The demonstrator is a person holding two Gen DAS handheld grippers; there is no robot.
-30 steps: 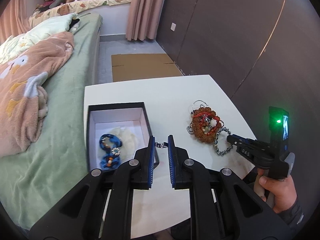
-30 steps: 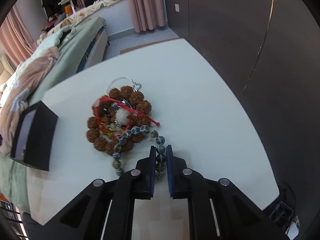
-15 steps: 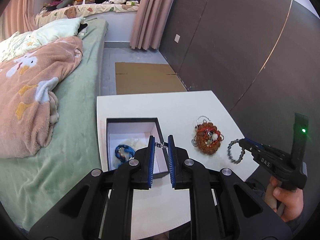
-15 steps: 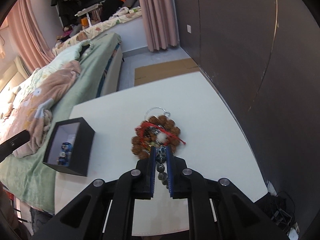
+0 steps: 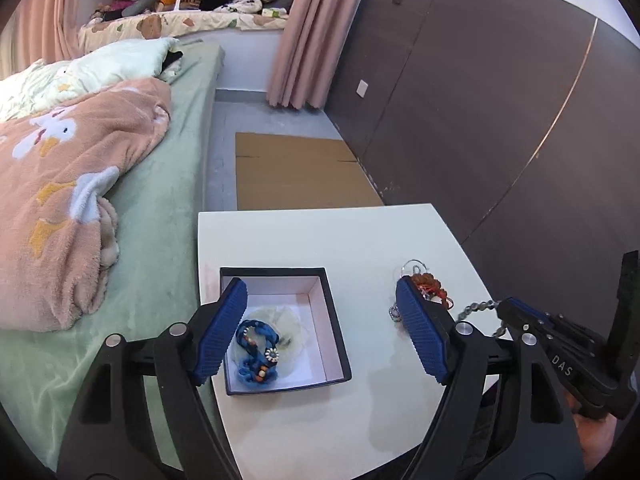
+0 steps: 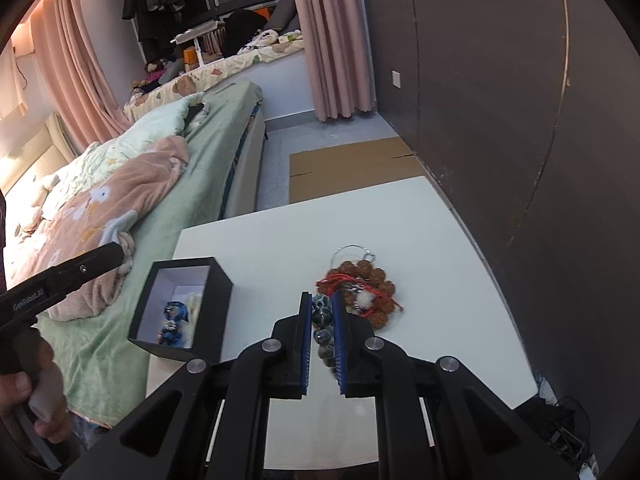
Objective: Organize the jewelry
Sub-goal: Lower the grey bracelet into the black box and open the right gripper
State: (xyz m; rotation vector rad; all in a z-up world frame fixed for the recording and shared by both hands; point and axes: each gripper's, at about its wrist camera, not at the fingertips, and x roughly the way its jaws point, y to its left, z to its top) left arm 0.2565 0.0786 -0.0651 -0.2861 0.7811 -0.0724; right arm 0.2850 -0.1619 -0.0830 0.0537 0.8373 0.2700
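Note:
A black box with a white inside (image 5: 336,320) (image 6: 218,312) stands on the white table (image 5: 320,232) and holds a blue fabric bracelet (image 5: 256,354) on pale padding. My left gripper (image 5: 320,320) is open wide and empty above the box's right part. My right gripper (image 6: 322,320) is shut on a grey bead bracelet (image 6: 323,322), which hangs from it above the table; it also shows in the left wrist view (image 5: 478,307). A pile of brown bead and red cord jewelry (image 6: 366,294) (image 5: 430,286) lies on the table just past the right gripper.
A bed with a green sheet and peach blanket (image 5: 80,184) borders the table's left edge. A dark wall panel (image 5: 500,120) runs along the right. Flat cardboard (image 5: 296,176) lies on the floor beyond the table.
My left gripper has opened wide; the small metal piece between its fingers is gone from view. Both grippers have risen. My right gripper has lifted the grey bead bracelet off the pile.

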